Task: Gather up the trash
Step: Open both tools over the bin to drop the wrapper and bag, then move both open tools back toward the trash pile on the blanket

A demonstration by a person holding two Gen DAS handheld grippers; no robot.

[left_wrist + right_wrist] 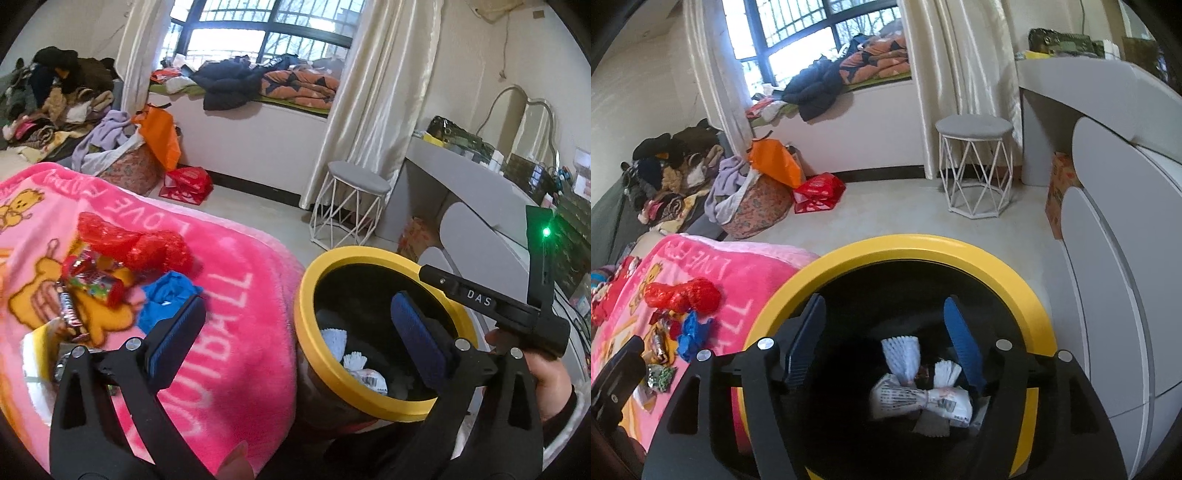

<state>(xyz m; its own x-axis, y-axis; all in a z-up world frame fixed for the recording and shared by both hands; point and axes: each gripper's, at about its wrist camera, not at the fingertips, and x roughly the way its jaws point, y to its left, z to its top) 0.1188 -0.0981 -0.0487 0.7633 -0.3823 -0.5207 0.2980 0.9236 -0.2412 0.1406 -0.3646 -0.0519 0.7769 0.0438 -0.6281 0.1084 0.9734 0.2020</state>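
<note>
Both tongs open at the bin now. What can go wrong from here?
1. The yellow-rimmed bin sits tight against the pink blanket; a bump could tip it.
2. The right tongs hang inside the rim and may catch it when lifting.
3. The loose wrappers on soft fleece could slip from a grasp.

Both wrist views look down close over the yellow-rimmed bin [376, 391] [923, 247], sharing the pink blanket [229, 302] [738, 280].

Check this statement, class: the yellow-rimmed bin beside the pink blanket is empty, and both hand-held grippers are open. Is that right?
Not quite. The bin is not empty: the right wrist view shows white paper wrappers lying inside. The rest holds: it stands beside the pink blanket, and the left hand-held gripper and right hand-held gripper are open.
</note>
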